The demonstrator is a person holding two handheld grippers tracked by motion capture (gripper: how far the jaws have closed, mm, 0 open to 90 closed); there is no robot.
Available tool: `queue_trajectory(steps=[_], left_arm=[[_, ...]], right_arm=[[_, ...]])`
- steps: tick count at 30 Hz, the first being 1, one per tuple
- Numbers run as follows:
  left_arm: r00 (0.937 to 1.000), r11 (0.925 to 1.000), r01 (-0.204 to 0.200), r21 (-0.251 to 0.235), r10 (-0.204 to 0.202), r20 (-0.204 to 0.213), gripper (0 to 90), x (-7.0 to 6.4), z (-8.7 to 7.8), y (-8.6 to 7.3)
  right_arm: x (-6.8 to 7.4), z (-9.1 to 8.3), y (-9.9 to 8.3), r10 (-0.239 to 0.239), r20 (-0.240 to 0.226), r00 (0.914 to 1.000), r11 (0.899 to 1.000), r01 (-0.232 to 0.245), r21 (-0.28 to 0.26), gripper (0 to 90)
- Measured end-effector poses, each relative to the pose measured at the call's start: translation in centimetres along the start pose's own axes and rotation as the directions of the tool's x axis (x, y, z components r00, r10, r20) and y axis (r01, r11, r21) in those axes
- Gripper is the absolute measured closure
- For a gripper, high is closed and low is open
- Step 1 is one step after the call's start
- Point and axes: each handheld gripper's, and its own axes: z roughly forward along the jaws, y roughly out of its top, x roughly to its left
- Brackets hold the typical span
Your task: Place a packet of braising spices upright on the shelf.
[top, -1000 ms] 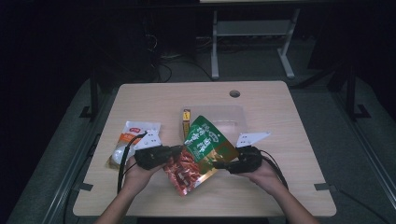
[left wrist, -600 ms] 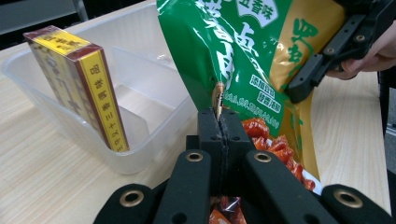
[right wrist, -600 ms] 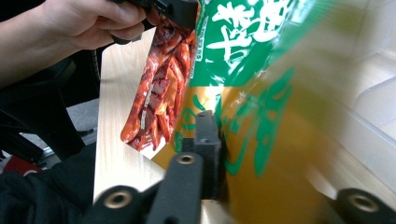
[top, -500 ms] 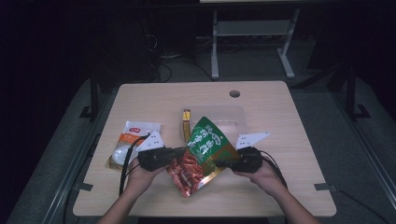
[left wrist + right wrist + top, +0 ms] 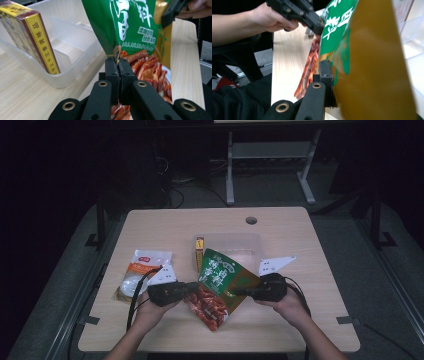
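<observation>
Between both grippers, snack bag (image 5: 221,282) bears probably Chinese lettering.

Green-and-red snack bag (image 5: 220,285); box (image 5: 32,35) seemingly yellow-maroon.

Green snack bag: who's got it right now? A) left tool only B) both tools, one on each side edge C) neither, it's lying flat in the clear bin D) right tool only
B: the left tool is shut on one edge of the green snack bag and the right tool clamps the opposite edge, holding it up just in front of the clear bin.
</observation>
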Motion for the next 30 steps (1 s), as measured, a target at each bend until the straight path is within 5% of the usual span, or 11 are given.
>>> queue_trajectory(steps=[9,17,24,30], left_arm=[[0.9996,0.9998,-0.010,0.018,0.009,0.027,87.2,-0.5,0.5,0.0],[0.9996,0.9991,0.016,-0.040,-0.017,-0.022,63.0,0.4,-1.1,-0.1],[0.9996,1.0000,0.004,-0.007,-0.004,-0.029,50.9,0.4,-1.6,-0.4],[1.0000,0.9996,-0.007,0.027,0.007,0.004,39.5,-0.3,-2.0,-1.1]], right_arm=[[0.2,-1.5,1.2,-0.024,0.019,0.9995,0.998,0.025,-0.062,90.0],[0.0,-3.2,1.3,0.000,0.041,0.9992,0.992,0.005,-0.126,90.0],[0.0,-4.5,1.5,-0.009,0.045,0.9989,0.990,0.015,-0.142,90.0],[0.7,-5.8,2.1,-0.036,0.073,0.9967,0.986,0.047,-0.160,90.0]])
